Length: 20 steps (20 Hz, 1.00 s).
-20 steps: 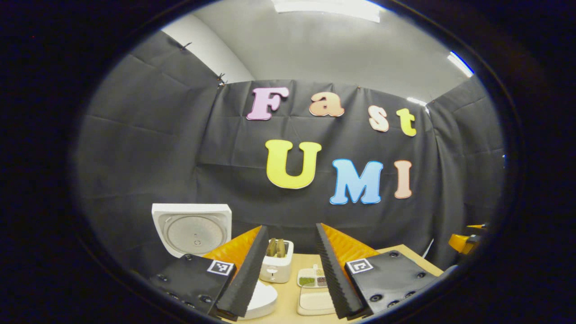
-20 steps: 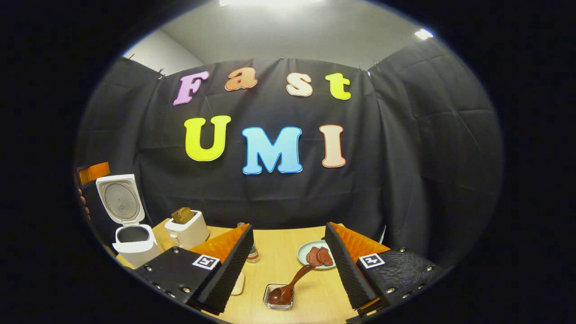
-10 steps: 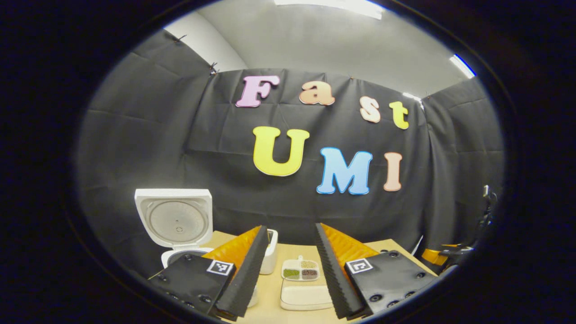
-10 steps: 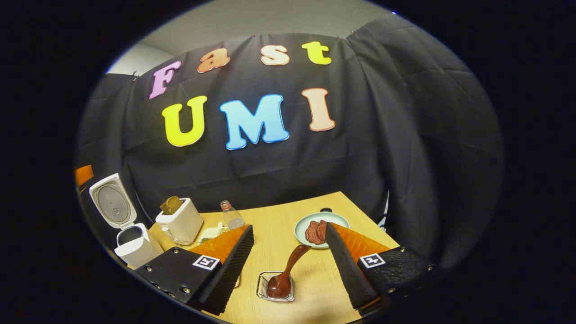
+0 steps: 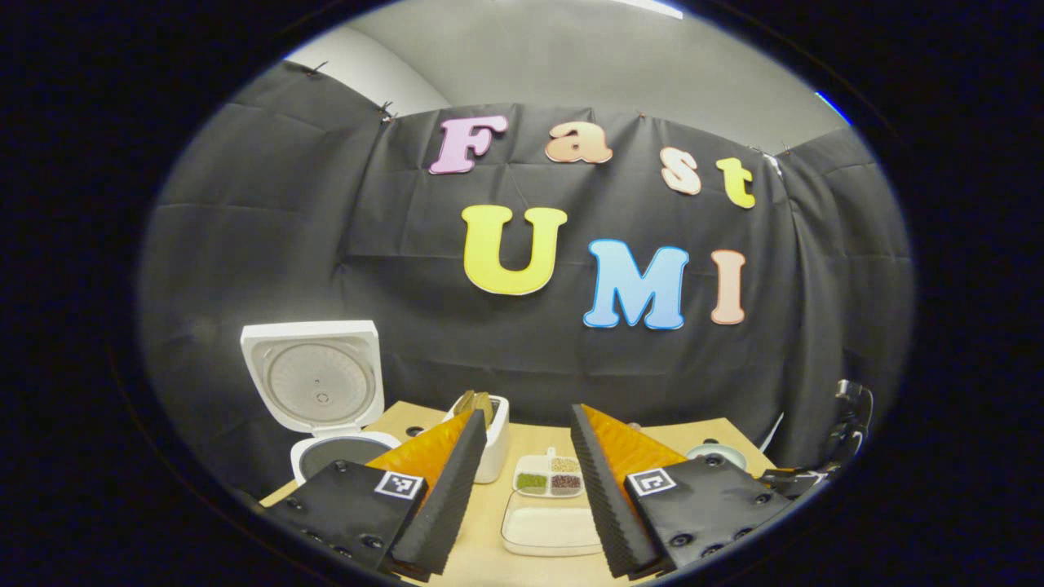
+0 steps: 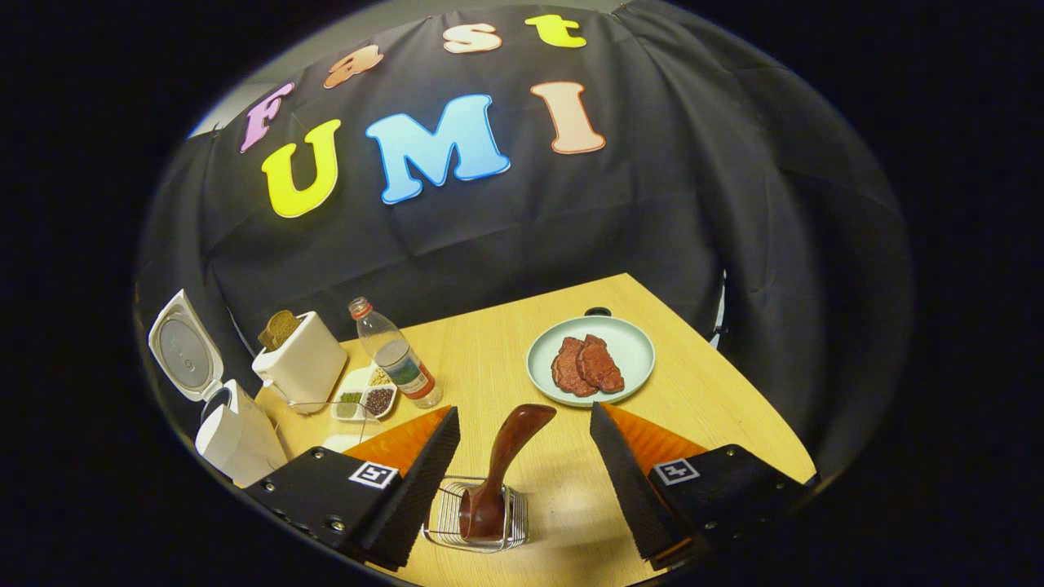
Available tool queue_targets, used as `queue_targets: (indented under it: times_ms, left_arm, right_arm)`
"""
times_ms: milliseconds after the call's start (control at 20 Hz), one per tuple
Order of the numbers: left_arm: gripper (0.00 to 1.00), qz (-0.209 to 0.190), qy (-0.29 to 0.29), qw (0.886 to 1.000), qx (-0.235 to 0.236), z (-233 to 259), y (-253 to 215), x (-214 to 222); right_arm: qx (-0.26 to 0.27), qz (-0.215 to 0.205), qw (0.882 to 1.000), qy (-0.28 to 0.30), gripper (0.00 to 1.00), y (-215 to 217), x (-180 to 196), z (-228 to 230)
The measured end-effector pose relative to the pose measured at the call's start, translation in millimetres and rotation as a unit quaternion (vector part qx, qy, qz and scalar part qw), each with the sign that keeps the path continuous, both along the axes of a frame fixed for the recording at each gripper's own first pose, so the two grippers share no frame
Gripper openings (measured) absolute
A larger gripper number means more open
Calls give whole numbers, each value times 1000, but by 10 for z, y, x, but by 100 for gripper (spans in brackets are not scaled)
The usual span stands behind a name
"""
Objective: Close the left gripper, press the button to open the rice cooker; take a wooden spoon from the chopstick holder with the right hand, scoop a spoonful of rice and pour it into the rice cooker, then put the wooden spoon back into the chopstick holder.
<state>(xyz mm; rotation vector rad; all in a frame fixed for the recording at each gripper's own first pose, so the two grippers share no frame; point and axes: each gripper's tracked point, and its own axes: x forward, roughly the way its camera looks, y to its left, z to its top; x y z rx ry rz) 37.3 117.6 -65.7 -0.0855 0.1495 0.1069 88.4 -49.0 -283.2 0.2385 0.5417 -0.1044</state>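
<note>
While the right hand-held gripper (image 6: 524,481) hangs over the worktop (image 6: 489,367) with jaws wide apart and nothing between them, the wooden spoon (image 6: 499,465) stands tilted in the wire chopstick holder (image 6: 477,526) directly below, handle between the fingers but untouched. Left hand-held gripper (image 5: 518,489) is also spread open and empty. Rice cooker (image 5: 326,408) sits at the worktop's left end, lid up, inner pot exposed. Toaster (image 6: 300,371) is just beside it, then the divided grain dish (image 6: 364,395) and bottle (image 6: 395,355). Plate (image 6: 628,338) with two meat slices lies well apart to the right.
</note>
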Motion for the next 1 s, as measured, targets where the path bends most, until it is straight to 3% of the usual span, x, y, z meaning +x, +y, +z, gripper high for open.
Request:
queue_targets:
  times_ms: [350, 400, 450, 500, 550, 600, 900, 1000]
  left_arm:
    - [74, 21, 34, 999, -13, -261, -13, 175]
    - [76, 21, 39, 999, -18, -316, -30, 183]
    - [76, 21, 42, 999, -21, -346, -30, 195]
    - [76, 19, 43, 999, -22, -355, -32, 209]
    - [76, 17, 41, 999, -19, -345, -24, 222]
    - [76, 13, 43, 999, -16, -356, -16, 224]
    - [74, -11, 22, 1000, -4, -225, 147, 224]
    - [74, -18, 10, 1000, -5, -191, 194, 193]
  right_arm:
    - [52, 28, 998, 35, 88, 90, 205, -322]
    - [49, 34, 997, 40, 82, 98, 229, -391]
    - [54, 40, 997, 40, 62, 124, 228, -381]
    - [59, 44, 996, 42, 63, 160, 207, -332]
    - [65, 45, 996, 42, 47, 195, 197, -312]
    - [72, 46, 995, 44, 40, 227, 183, -300]
    - [77, 53, 995, 18, 7, 468, -7, -87]
    - [68, 45, 997, 5, 7, 501, -56, 25]
